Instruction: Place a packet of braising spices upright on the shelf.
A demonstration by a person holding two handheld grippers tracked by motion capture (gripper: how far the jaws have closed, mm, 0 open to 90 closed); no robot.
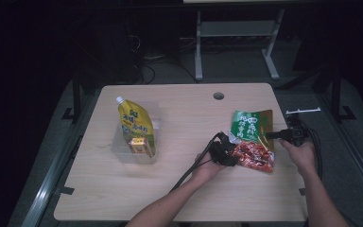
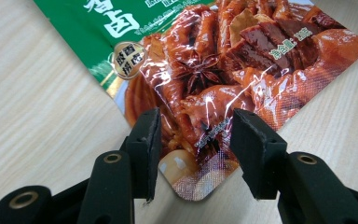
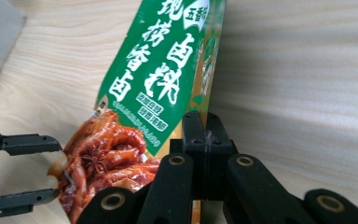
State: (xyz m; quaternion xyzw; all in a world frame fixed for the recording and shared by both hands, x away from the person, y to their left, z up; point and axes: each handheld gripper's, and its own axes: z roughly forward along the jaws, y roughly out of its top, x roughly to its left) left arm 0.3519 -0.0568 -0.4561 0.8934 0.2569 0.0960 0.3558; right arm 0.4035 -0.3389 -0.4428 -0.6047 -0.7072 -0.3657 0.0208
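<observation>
A snack packet (image 1: pixel 251 137), green on top and red with braised-food print below, lies on the right half of the wooden table (image 1: pixel 179 189). My left gripper (image 1: pixel 224 152) is open at the packet's near left corner. In the left gripper view its jaws (image 2: pixel 196 121) straddle that red corner (image 2: pixel 205 70) with gaps on both sides. My right gripper (image 1: pixel 274 135) is shut on the packet's right edge. In the right gripper view its jaws (image 3: pixel 200 121) pinch the golden edge of the packet (image 3: pixel 154 84), and the left gripper (image 3: pixel 56 170) stands open at the far corner.
A clear plastic bin (image 1: pixel 123 153) stands on the left half of the table and holds an upright yellow spouted pouch (image 1: pixel 134 123) and a small yellow box (image 1: pixel 139 145). A cable hole (image 1: pixel 218 96) is near the far edge. Cables trail from both grippers.
</observation>
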